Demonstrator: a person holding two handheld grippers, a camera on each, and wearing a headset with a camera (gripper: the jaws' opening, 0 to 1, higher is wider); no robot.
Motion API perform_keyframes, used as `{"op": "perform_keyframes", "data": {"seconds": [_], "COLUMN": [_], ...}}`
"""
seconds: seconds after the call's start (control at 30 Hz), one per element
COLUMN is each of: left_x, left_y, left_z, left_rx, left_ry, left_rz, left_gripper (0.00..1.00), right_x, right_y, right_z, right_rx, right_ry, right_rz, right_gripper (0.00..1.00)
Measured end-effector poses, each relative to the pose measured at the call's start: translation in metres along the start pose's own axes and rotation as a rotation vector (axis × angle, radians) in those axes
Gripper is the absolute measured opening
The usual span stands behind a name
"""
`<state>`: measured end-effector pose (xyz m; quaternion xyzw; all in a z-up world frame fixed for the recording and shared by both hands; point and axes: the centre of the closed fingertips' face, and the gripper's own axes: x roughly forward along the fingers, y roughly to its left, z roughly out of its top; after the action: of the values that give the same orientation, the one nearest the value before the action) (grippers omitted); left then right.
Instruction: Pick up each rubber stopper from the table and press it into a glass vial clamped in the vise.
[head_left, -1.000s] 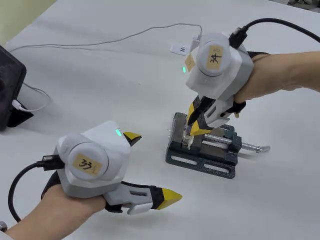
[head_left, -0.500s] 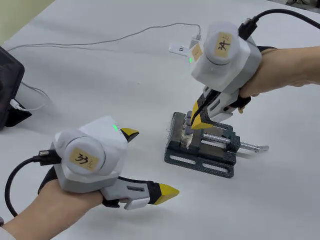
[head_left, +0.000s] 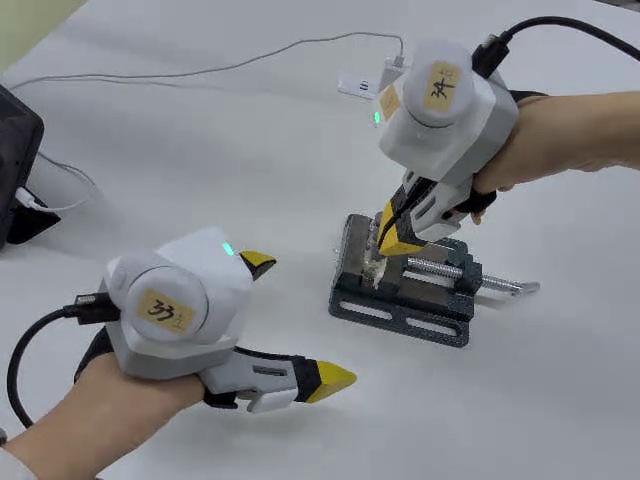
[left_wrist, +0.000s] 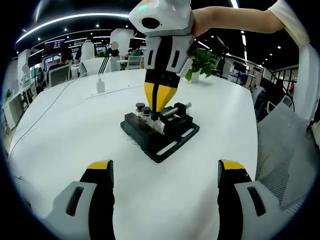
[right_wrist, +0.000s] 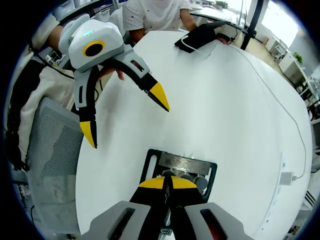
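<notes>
Vise (head_left: 400, 315) stands on the white table (head_left: 180, 180), right of centre in the head view, its screw handle pointing off to the right. Glass vials (head_left: 376, 268) are clamped upright in it. In the left gripper view, two of them carry dark stoppers (left_wrist: 140, 106), side by side at the vise's left end.

The right gripper (head_left: 389, 246) comes down steeply from the upper right, held in a hand (head_left: 530, 140). Its yellow tips are pressed together and rest on the top of a vial next to the two stoppered ones. In the right gripper view the two jaws meet along a thin line directly over the vials. Whether a stopper sits between the tips cannot be told.

The left gripper (head_left: 294, 320) is low over the table at the lower left, well apart from the vise and pointing toward it. Its jaws are spread wide with nothing between them. In its own view, the vise lies ahead between the two yellow tips.

A white cable (head_left: 200, 72) runs across the far side of the table to a small white adapter (head_left: 358, 88) behind the right gripper. A black case (head_left: 15, 150) sits at the left edge. A mesh chair (left_wrist: 285, 150) stands beside the table, and a potted plant (left_wrist: 202, 57) is beyond it.
</notes>
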<state>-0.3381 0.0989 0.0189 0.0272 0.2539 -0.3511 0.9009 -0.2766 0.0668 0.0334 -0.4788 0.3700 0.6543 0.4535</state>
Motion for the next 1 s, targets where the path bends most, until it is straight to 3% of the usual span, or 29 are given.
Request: {"op": "perform_keyframes", "data": {"seconds": [0.53,1.0], "left_x": [0.0046,0.0080], "left_y": [-0.0043,0.0008], "left_z": [-0.0033,-0.0038], "left_rx": [-0.012,-0.041], "left_ry": [0.004,-0.005], "left_rz": [-0.015,-0.013], "left_gripper": [0.84,0.83], "right_x": [-0.0001,0.0030], "right_y": [-0.0030,-0.0005], "right_z": [-0.0020,-0.0031], "right_rx": [-0.011,0.001], "right_ry": [0.015,0.042], "right_rz": [-0.011,-0.006], "right_gripper": [0.00,0.00]}}
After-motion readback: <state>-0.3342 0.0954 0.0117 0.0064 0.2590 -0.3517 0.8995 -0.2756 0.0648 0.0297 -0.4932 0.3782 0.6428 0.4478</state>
